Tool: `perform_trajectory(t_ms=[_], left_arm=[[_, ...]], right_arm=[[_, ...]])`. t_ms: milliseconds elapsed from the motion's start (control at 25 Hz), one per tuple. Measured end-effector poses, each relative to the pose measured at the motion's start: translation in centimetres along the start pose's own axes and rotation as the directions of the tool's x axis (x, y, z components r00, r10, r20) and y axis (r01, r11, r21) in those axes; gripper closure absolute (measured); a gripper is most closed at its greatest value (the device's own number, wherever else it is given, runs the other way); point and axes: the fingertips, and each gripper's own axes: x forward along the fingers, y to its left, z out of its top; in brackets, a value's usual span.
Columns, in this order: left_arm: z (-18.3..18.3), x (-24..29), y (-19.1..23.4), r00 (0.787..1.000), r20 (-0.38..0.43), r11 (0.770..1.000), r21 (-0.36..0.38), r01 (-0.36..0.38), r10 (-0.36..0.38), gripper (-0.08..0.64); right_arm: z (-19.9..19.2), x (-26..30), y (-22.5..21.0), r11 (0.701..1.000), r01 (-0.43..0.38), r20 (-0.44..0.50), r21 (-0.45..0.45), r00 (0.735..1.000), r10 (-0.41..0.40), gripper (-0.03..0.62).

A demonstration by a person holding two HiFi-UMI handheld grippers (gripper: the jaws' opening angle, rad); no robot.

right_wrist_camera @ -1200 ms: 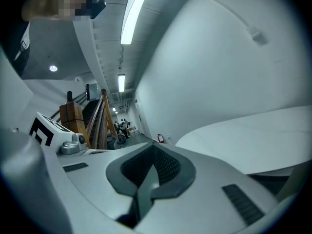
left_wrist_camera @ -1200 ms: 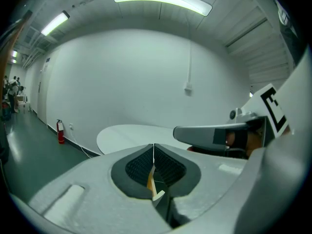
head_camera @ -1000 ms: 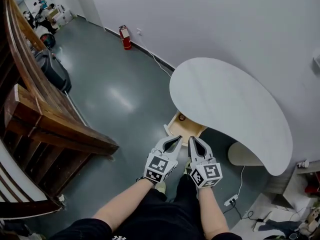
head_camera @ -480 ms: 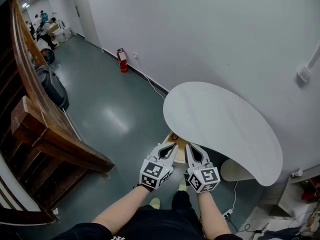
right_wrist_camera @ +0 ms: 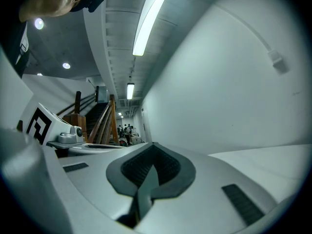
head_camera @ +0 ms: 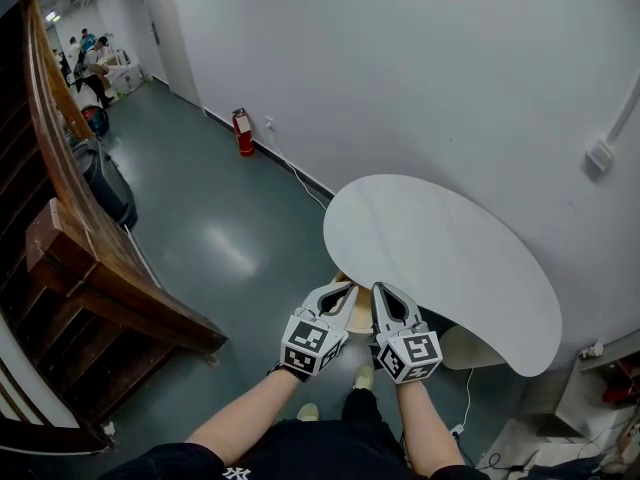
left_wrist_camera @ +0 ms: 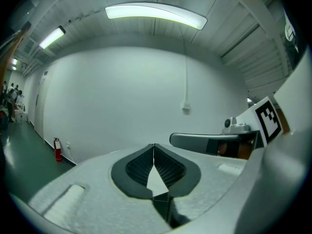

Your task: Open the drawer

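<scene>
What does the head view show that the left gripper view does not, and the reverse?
Only the head view: the person's forearms and the pale wooden drawer. Only the left gripper view: the long ceiling light. Both: the red fire extinguisher, the white wall, the left hand-held gripper and the right hand-held gripper, each shut.

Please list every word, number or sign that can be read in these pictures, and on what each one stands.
No text here is readable.
Left gripper and right gripper: square marker patterns only, no letters.
Fire extinguisher: label too small to read.
Black clothing: white print, cut off at the picture's lower edge.
</scene>
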Motion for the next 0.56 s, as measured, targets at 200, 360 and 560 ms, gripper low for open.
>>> perform_trajectory(t_ms=[200,360,560], left_arm=[[0.35,0.32,0.18,1.000,0.002,1.000,-0.005,-0.013,0.013,0.548],[-0.08,0.06,0.75,1.000,0.002,1.000,-0.013,-0.027,0.027,0.548],[0.14,0.68,0.29,0.999,0.004,0.999,-0.018,-0.033,0.033,0.548]], right_arm=[[0.41,-0.04,-0.23,1.000,0.000,0.004,-0.002,1.000,0.000,0.578],[0.06,0.05,0.21,1.000,-0.002,0.002,-0.004,1.000,0.002,0.578],[0.42,-0.13,-0.53,1.000,-0.001,0.006,-0.003,1.000,0.001,0.578]])
